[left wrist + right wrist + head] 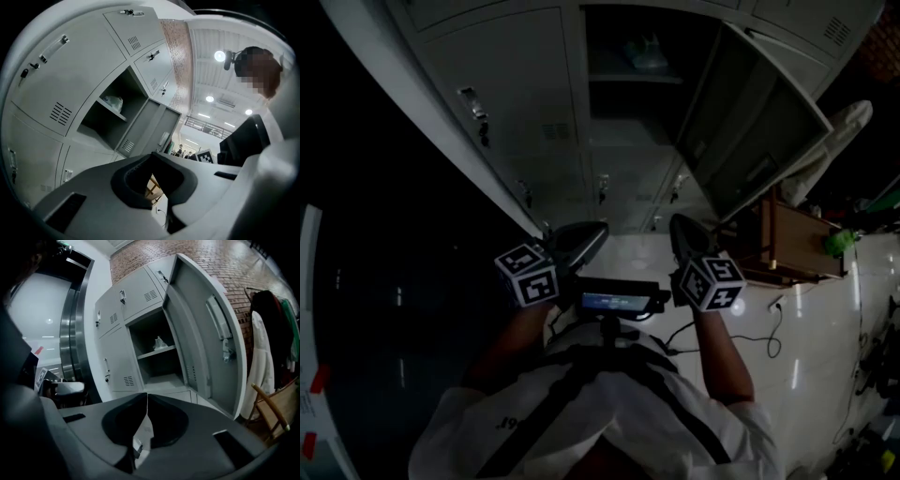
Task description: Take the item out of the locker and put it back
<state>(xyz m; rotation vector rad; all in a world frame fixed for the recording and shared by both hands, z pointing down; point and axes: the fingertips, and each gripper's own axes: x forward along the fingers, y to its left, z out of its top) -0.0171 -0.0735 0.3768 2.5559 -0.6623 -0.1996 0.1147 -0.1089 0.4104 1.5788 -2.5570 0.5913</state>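
Item (159,343): a small pale thing. It sits on the shelf (157,353) inside the open locker. I cannot tell what it is.
Locker (145,331): grey and open. Its door (206,338) swings wide to the right in the right gripper view.
Left gripper (152,157): my jaws are closed, tip to tip, with nothing between them. I am out in front of the locker, well apart from the item.
Right gripper (146,395): my jaws are closed together too, and they hold nothing. I face the open locker.
Both grippers: side by side, near my chest, in the head view.
Other lockers (119,305): doors shut, left of the open one.
Right of the door: a white coat (261,357) hangs there, with a wooden chair (274,408) below.
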